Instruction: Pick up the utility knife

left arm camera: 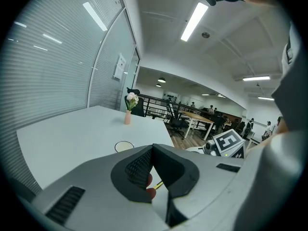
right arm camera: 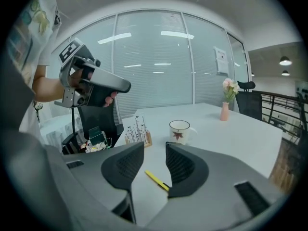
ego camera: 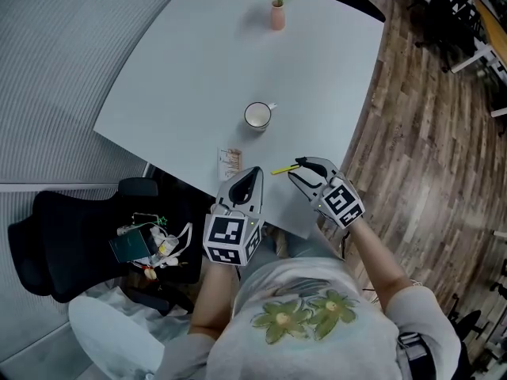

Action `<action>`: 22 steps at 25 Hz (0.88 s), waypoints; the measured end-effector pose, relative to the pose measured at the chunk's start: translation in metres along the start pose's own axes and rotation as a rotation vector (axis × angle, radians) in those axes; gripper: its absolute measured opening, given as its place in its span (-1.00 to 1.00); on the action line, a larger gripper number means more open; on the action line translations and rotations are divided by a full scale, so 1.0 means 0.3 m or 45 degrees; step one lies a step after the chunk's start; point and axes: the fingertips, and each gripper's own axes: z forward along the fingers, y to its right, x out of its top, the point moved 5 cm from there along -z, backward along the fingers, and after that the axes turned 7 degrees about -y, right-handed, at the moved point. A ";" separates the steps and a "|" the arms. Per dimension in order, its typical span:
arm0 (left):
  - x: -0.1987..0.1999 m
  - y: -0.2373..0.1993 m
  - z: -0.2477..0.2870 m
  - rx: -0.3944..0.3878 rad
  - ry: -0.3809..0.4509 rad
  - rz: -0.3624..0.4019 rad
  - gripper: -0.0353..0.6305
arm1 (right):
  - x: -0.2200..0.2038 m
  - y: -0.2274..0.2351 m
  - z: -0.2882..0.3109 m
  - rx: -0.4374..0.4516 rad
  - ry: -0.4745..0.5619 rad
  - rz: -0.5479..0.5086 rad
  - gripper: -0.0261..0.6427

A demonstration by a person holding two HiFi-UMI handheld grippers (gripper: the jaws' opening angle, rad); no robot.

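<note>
The utility knife (ego camera: 283, 169) is slim and yellow and lies flat on the white table (ego camera: 206, 62) near its front edge. My right gripper (ego camera: 295, 169) is open, its tips right at the knife's near end. In the right gripper view the knife (right arm camera: 156, 179) shows in the gap of the right gripper (right arm camera: 155, 158), one end close to the right-hand pad (right arm camera: 183, 170); nothing is clamped. My left gripper (ego camera: 255, 172) is shut and empty, a little to the left of the knife. In the left gripper view the left gripper (left arm camera: 153, 147) has its pads together, with a sliver of the knife (left arm camera: 158, 185) behind.
A white mug (ego camera: 257, 115) stands mid-table, beyond the knife. A small card stand (ego camera: 229, 162) sits beside the left gripper's tip. A pink vase (ego camera: 277, 14) with flowers is at the far edge. A black chair (ego camera: 55, 236) carrying clutter (ego camera: 150, 244) stands left of the table.
</note>
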 end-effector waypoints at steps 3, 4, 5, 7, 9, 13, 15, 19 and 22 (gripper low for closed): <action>-0.006 -0.003 0.015 0.004 -0.013 0.006 -0.89 | -0.029 0.010 0.030 0.021 -0.035 -0.004 -0.49; -0.008 -0.003 0.019 0.005 -0.019 0.007 -0.89 | -0.041 0.012 0.041 0.027 -0.049 -0.010 -0.48; -0.010 -0.004 0.023 0.006 -0.024 0.007 -0.89 | -0.052 0.014 0.052 0.034 -0.063 -0.019 -0.48; -0.012 -0.005 0.030 0.008 -0.032 0.003 -0.89 | -0.072 0.018 0.072 0.048 -0.093 -0.031 -0.49; -0.014 -0.009 0.038 0.012 -0.039 0.000 -0.89 | -0.092 0.023 0.092 0.063 -0.123 -0.038 -0.49; -0.023 -0.021 0.045 0.017 -0.057 -0.011 -0.89 | -0.148 0.032 0.132 0.077 -0.193 -0.044 -0.48; -0.031 -0.028 0.050 0.019 -0.067 -0.015 -0.89 | -0.177 0.036 0.151 0.079 -0.230 -0.057 -0.48; -0.049 -0.037 0.064 0.017 -0.086 -0.017 -0.89 | -0.220 0.050 0.180 0.062 -0.302 -0.125 -0.49; -0.058 -0.037 0.078 0.007 -0.104 -0.020 -0.89 | -0.234 0.060 0.195 0.056 -0.348 -0.186 -0.48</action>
